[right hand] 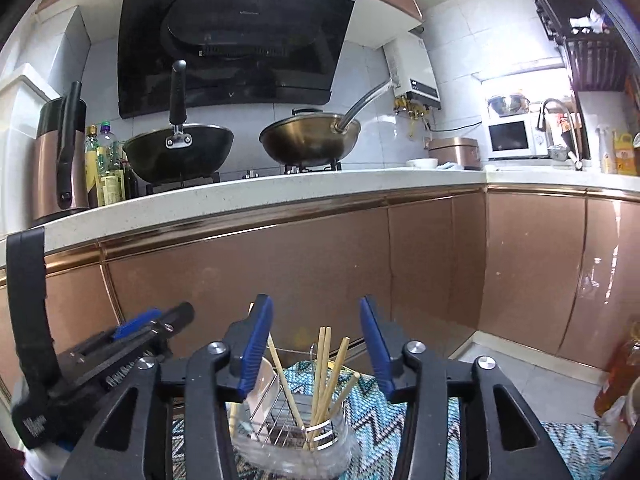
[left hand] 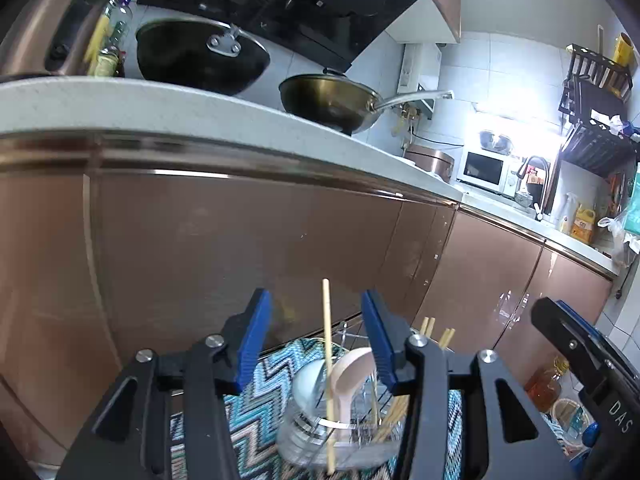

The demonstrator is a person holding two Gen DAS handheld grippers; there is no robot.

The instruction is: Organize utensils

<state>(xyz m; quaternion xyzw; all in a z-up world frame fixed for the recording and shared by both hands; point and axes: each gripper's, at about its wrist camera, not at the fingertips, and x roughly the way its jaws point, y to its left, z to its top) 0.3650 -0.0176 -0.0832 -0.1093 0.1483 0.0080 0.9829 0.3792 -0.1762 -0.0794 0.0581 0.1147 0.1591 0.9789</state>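
A wire utensil holder in a clear plastic container [right hand: 292, 436] stands on a zigzag-patterned cloth [right hand: 380, 420]. It holds several wooden chopsticks [right hand: 322, 372] and a pale spoon [right hand: 260, 384]. In the left wrist view the same container [left hand: 320, 436] shows one chopstick [left hand: 328, 360] standing upright and a pink-beige spoon [left hand: 352, 376]. My left gripper [left hand: 316, 340] is open above the container, with nothing between its blue fingers. My right gripper [right hand: 316, 344] is open above the holder too, empty. The left gripper also shows in the right wrist view [right hand: 132, 344].
Brown cabinet doors [right hand: 280, 272] rise just behind the holder, under a white counter [right hand: 240, 196] with two woks [right hand: 180, 152]. A bottle of amber oil [right hand: 616, 376] stands on the floor at right. A microwave [right hand: 512, 136] and sink tap [right hand: 560, 120] are far right.
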